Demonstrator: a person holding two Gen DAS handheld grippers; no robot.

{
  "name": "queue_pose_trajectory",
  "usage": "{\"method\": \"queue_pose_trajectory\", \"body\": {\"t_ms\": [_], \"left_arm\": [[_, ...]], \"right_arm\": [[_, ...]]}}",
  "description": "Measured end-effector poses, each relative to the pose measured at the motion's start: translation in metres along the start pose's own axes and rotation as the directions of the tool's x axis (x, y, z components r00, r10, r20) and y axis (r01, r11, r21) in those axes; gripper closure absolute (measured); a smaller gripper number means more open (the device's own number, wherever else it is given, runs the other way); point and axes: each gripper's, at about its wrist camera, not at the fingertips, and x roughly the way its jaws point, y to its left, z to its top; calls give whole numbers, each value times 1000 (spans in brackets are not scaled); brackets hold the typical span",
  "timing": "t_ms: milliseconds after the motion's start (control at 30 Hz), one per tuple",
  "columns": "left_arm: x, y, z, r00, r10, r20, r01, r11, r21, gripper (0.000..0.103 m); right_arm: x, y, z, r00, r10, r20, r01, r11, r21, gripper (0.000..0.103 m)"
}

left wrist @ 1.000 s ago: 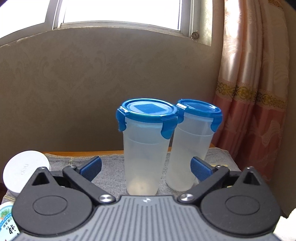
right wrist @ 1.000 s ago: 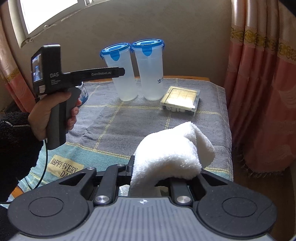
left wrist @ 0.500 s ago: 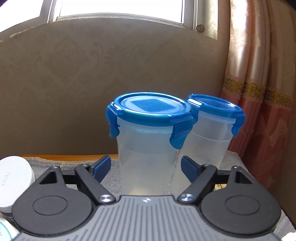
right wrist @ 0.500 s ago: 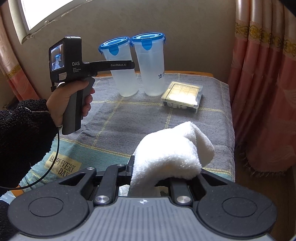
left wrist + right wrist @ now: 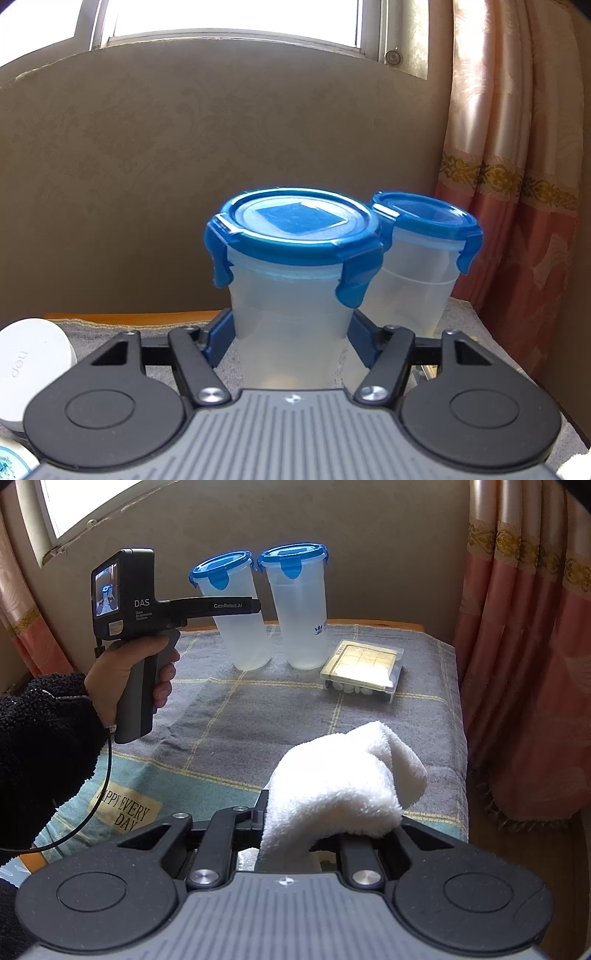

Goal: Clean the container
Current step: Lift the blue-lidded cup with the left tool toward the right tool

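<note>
Two clear tall containers with blue clip lids stand side by side at the back of the table. The left container (image 5: 291, 295) (image 5: 240, 638) leans over to the left, and my left gripper (image 5: 290, 339) (image 5: 255, 607) is shut on its body below the lid. Its blue fingertips (image 5: 218, 339) press against both sides. Touching it on the right, the other container (image 5: 417, 280) (image 5: 303, 620) stands upright. My right gripper (image 5: 299, 823) is shut on a white fluffy cloth (image 5: 340, 782), held low over the near right part of the table, well short of the containers.
A flat clear box of small white pieces (image 5: 364, 664) lies right of the containers. A white round lid (image 5: 29, 354) sits at the far left. A grey checked tablecloth (image 5: 258, 709) covers the table. A pink curtain (image 5: 524, 664) hangs right, a wall behind. A person's hand (image 5: 125, 672) holds the left gripper.
My left gripper moved forward to the left container and its fingers closed onto its sides; the container now leans. The right gripper and the cloth stayed in place.
</note>
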Motion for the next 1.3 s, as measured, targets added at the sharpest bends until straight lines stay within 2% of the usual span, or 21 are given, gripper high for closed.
{"method": "queue_pose_trajectory", "body": {"t_ms": [367, 967, 1200, 1300], "left_arm": [[-37, -4, 4, 999, -33, 22, 32, 999, 25, 38], [-111, -6, -38, 993, -113, -28, 115, 990, 80, 38], [-127, -11, -51, 984, -168, -56, 172, 983, 71, 38], [-136, -17, -58, 981, -187, -54, 192, 977, 95, 38]], "right_arm": [[-17, 9, -5, 999, -5, 33, 5, 1000, -11, 84], [-48, 29, -21, 997, 1, 76, 1, 1000, -31, 84], [-48, 31, -21, 997, -2, 72, 4, 1000, -29, 84], [-47, 32, -21, 998, -5, 69, 7, 999, -31, 84]]}}
